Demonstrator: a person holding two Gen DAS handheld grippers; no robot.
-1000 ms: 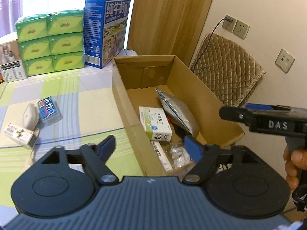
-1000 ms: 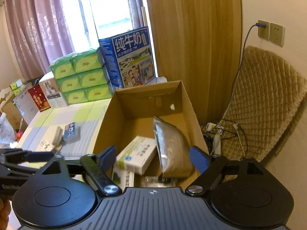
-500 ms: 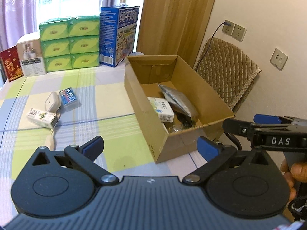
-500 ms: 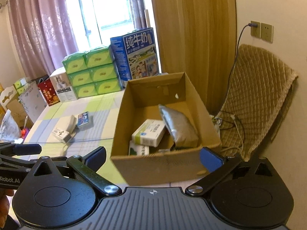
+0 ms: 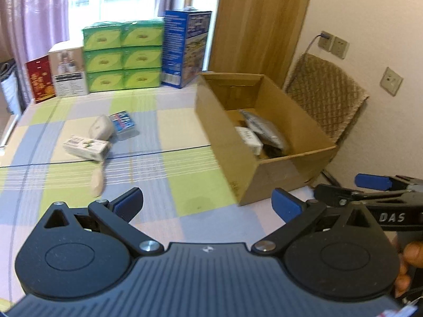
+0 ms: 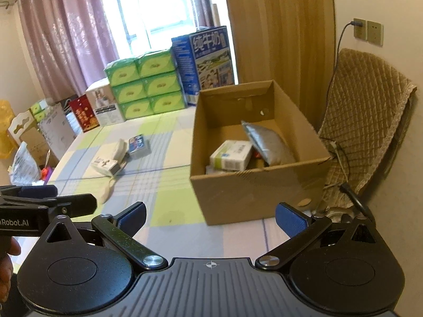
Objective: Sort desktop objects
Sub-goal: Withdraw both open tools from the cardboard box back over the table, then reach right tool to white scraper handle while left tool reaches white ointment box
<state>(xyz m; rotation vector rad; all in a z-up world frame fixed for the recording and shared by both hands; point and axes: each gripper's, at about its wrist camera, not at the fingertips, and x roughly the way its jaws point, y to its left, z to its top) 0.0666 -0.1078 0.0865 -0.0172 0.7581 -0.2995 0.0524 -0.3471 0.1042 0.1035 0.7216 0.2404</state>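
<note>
A brown cardboard box (image 5: 277, 169) (image 6: 253, 192) stands open on the checked tablecloth at the right. Inside lie a white medicine box (image 6: 230, 155) (image 5: 248, 138) and a grey foil pouch (image 6: 269, 142) (image 5: 264, 129). Left of the box lie a white-green carton (image 5: 86, 148) (image 6: 105, 164), a white pouch (image 5: 101, 129), a blue packet (image 5: 122, 121) (image 6: 138, 145) and a beige oblong piece (image 5: 96, 183). My left gripper (image 5: 207, 204) is open and empty, well short of the box. My right gripper (image 6: 210, 218) is open and empty too, facing the box's near wall.
Green tissue packs (image 5: 123, 58), a blue milk carton (image 5: 185, 50) and small cartons (image 5: 70, 71) line the far edge. A quilted chair (image 6: 370, 121) with a cable stands right of the box. A hand (image 5: 408, 269) holds the right gripper.
Both grippers have pulled back and away from over the box, toward the near edge of the table. The box's contents have not moved. Both stay open.
</note>
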